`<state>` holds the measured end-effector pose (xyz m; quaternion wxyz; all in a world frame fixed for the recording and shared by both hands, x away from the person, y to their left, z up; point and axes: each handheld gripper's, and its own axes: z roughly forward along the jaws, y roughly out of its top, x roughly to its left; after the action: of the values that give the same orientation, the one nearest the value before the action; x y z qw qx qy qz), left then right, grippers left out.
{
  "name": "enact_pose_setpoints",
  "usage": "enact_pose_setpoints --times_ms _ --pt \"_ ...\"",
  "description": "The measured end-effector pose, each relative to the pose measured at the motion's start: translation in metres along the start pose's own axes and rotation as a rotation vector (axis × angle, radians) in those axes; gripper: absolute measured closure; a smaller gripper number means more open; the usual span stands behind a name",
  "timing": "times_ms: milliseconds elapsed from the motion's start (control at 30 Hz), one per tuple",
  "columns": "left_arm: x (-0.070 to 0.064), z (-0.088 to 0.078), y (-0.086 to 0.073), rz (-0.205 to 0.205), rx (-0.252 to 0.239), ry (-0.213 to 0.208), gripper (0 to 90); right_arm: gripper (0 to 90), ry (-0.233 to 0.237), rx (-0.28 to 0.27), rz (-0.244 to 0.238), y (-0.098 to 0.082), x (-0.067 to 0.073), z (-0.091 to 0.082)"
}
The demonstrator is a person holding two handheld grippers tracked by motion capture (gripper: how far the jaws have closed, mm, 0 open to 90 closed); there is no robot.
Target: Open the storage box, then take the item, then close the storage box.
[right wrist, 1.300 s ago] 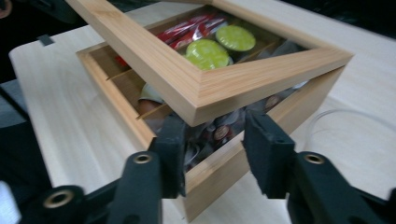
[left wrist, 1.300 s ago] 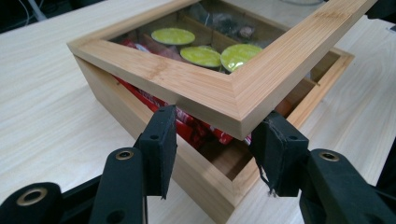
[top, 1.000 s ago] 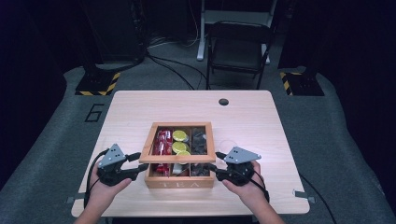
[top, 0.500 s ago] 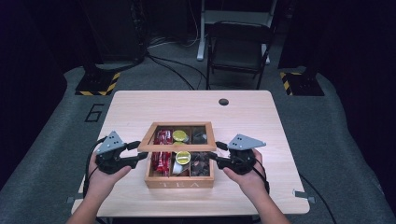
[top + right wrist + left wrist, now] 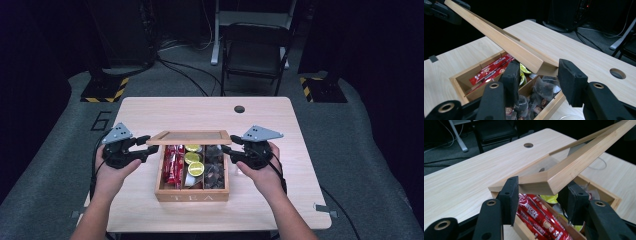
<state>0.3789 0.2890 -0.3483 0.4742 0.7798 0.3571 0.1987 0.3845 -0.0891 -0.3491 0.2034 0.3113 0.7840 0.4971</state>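
Left tongs [image 5: 145, 146] and right tongs [image 5: 226, 150], jaws wide, at each front corner of the raised lid [image 5: 190, 137] above the tea box [image 5: 192, 194].

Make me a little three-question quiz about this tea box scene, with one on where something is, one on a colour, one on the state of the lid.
1. Where in the wooden box do the red stick packets lie?
A. left compartment
B. middle compartment
C. right compartment

2. What colour are the round lids of the small pods in the middle compartment?
A. blue
B. yellow-green
C. white

3. How is the lid right now?
A. shut flat on the box
B. raised at its front edge, a gripper at each corner
C. lying on the table beside the box

Answers:
1 A: the high view shows them at the box's left side.
2 B: they look lime-coloured from above.
3 B: the left gripper and right gripper each have their jaws either side of a lid corner, and the contents show beneath.
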Motion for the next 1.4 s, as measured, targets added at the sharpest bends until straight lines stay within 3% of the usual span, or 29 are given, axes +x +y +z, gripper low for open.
enact_pose_setpoints --times_ms 333,433,600,1100,1400 --pt "0.003 0.002 -0.005 -0.002 -0.023 -0.023 50.1 53.2 -0.013 -0.041 0.055 -0.011 0.0 -0.001" --pt "0.004 0.005 -0.006 -0.007 -0.023 -0.024 49.3 53.0 -0.028 -0.011 0.049 -0.021 0.0 -0.001" --pt "0.006 0.008 -0.005 0.001 -0.024 -0.017 49.0 53.0 -0.032 0.006 0.08 -0.038 -0.002 -0.006" --pt "0.007 0.01 -0.003 0.007 -0.045 -0.002 49.9 50.5 0.008 0.077 0.055 -0.066 0.016 0.012" --pt "0.006 0.01 -0.004 0.002 -0.052 0.004 49.9 52.1 0.047 0.121 -0.004 -0.077 0.03 0.034"
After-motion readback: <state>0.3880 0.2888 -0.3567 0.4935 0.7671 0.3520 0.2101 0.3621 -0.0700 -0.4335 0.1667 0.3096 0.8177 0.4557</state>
